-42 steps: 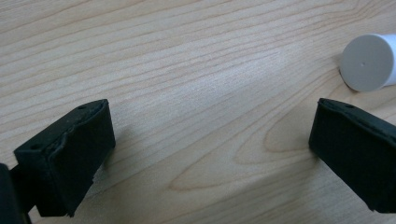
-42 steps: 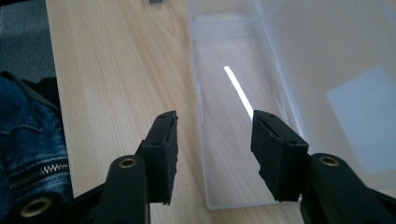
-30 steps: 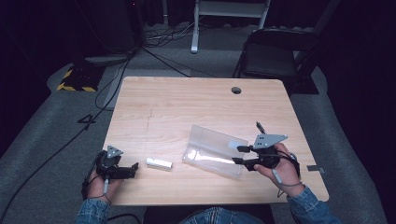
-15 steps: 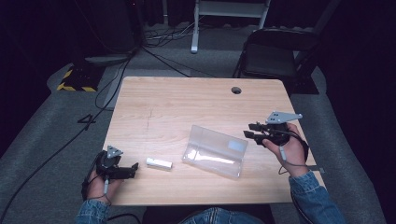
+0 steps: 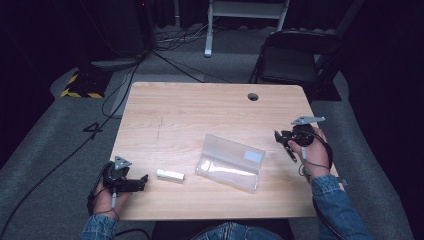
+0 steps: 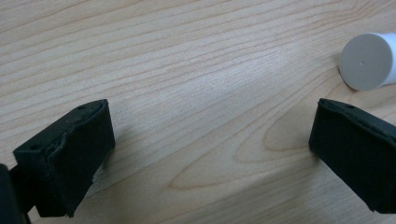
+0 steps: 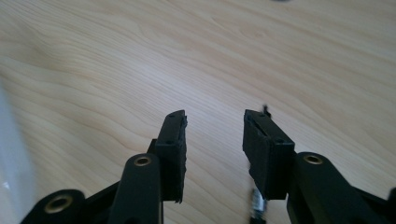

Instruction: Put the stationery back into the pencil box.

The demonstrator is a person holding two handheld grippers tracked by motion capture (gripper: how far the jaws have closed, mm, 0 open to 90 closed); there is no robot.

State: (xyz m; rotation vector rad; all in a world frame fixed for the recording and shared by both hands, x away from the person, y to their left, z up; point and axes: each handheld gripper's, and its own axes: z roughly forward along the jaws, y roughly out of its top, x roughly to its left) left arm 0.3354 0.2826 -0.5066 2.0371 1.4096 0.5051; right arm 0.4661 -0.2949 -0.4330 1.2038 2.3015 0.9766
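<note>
Right hand-held gripper (image 5: pixel 281 140) jaws half apart, empty, near clear bag (image 5: pixel 231 161); left hand-held gripper (image 5: pixel 143 181) wide, beside what looks like a white tube (image 5: pixel 170 175).

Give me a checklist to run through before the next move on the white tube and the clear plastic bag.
1. Left gripper open, nothing between its fingers: ok.
2. White tube lying free on the table, just ahead of the left gripper, untouched: ok.
3. Right gripper empty; its fingers stand apart over bare wood: ok.
4. Clear plastic bag flat on the table, apart from both grippers: ok.
5. Bag mouth open enough for the tube: cannot tell.
6. Space between tube and bag free: ok.
</note>
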